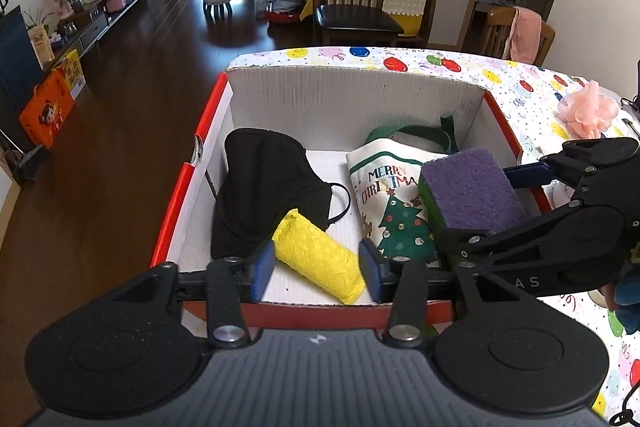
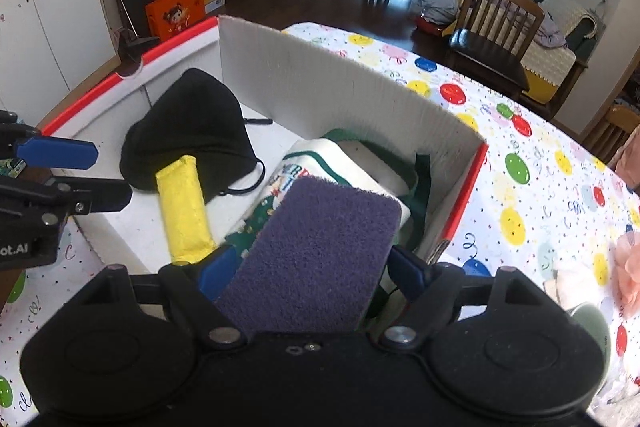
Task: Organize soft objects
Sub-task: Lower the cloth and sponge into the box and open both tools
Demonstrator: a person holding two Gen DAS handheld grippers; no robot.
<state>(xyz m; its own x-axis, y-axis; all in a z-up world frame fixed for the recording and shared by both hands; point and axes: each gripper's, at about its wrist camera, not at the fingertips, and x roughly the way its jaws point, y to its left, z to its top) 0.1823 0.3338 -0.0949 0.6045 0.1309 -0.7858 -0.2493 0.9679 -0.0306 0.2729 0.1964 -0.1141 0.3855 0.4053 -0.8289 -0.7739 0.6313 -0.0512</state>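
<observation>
Right gripper (image 2: 308, 269) clamps purple sponge (image 2: 316, 251) over box (image 1: 352, 95) right side, above Christmas bag (image 1: 392, 203). Left gripper (image 1: 318, 269) gapes empty over yellow pouch (image 1: 320, 259) at near edge; black mask (image 1: 264, 183) left.

the purple sponge (image 2: 316, 251) hides most of the christmas bag (image 2: 320, 155).

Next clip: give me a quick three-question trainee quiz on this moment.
1. True or false: the right gripper holds the purple sponge.
2. What lies between the open left gripper's fingers? A) black mask B) yellow pouch C) Christmas bag
3. Which soft thing is outside the box, on the tablecloth?

Key: 1 true; 2 B; 3 the pink bath pouf.
</observation>
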